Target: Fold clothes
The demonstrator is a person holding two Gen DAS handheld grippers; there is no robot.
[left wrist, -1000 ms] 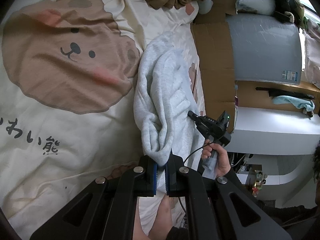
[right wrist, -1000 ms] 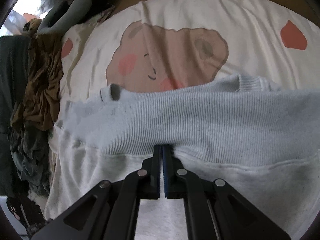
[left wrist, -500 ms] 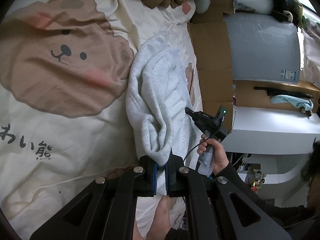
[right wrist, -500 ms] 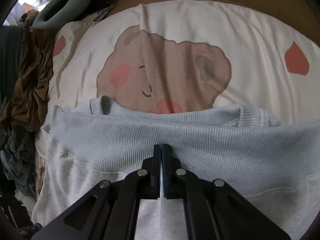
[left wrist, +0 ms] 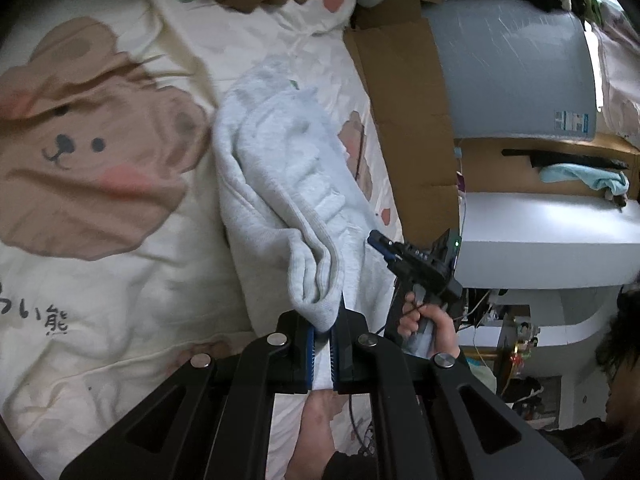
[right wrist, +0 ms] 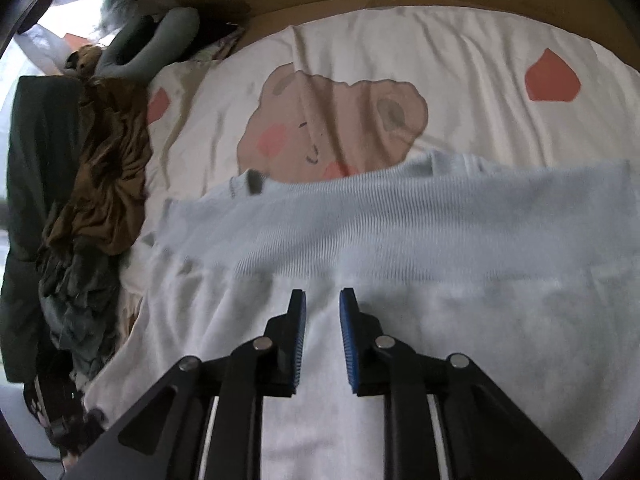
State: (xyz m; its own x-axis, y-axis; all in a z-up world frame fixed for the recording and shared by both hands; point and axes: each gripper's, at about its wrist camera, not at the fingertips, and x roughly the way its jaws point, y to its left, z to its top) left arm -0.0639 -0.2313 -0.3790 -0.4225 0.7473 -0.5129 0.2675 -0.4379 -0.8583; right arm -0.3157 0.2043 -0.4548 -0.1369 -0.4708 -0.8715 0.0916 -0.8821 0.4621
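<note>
While the left gripper (left wrist: 322, 344) is staying out of nothing and pinching a bunched edge of the sweater (left wrist: 280, 200) between its blue pads, the right gripper (right wrist: 322, 312) is letting go: its jaws are opening, and nothing is sitting between them, just fabric lying underneath. The sweater is lying on the bear sheet (left wrist: 100, 168), already doubled lengthwise into a long strip, with the ribbed hem (right wrist: 400, 224) running across in the right wrist view. So I'm reading this as the tail end of one fold, with the right side dropped in place and the left side waiting on its turn. Next up is probably laying the left corner down so the edges are lining up, then releasing it too. Pulling too hard could be dragging the whole strip crooked, so easy does it.
</note>
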